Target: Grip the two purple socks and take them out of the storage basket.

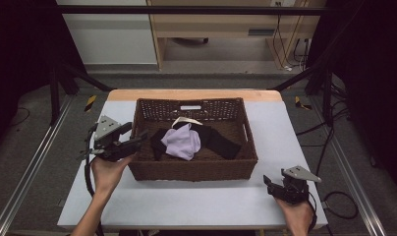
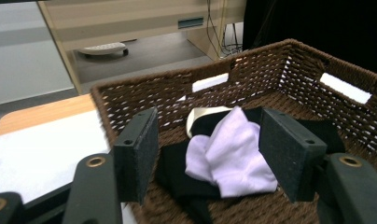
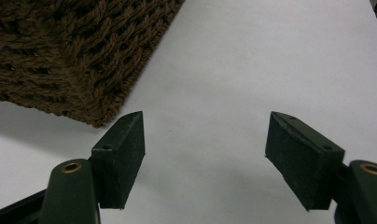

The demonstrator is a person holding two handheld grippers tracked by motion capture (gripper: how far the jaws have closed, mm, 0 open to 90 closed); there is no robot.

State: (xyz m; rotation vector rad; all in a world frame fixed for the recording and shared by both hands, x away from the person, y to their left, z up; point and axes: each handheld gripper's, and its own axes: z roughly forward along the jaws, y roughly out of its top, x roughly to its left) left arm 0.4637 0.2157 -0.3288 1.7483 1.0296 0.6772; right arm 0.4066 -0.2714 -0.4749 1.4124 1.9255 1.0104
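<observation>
Nearest me, the right gripper (image 1: 277,188) rests on the white table (image 1: 196,201), jaws wide and empty. The left gripper (image 1: 132,142) hangs at the wicker basket (image 1: 191,171) rim, jaws spread, nothing held, aimed at the lilac cloth (image 2: 233,154) lying on black fabric (image 1: 225,142) inside. The picking looks barely begun. Beyond: grey floor, wooden desk (image 1: 231,19), trailing cables

High view from above the near table edge, facing forward and down on the whole wicker basket (image 1: 192,169), left gripper view close over its left rim, facing inside, right gripper view low, facing its corner (image 3: 60,56) and the white tabletop (image 3: 252,70).
</observation>
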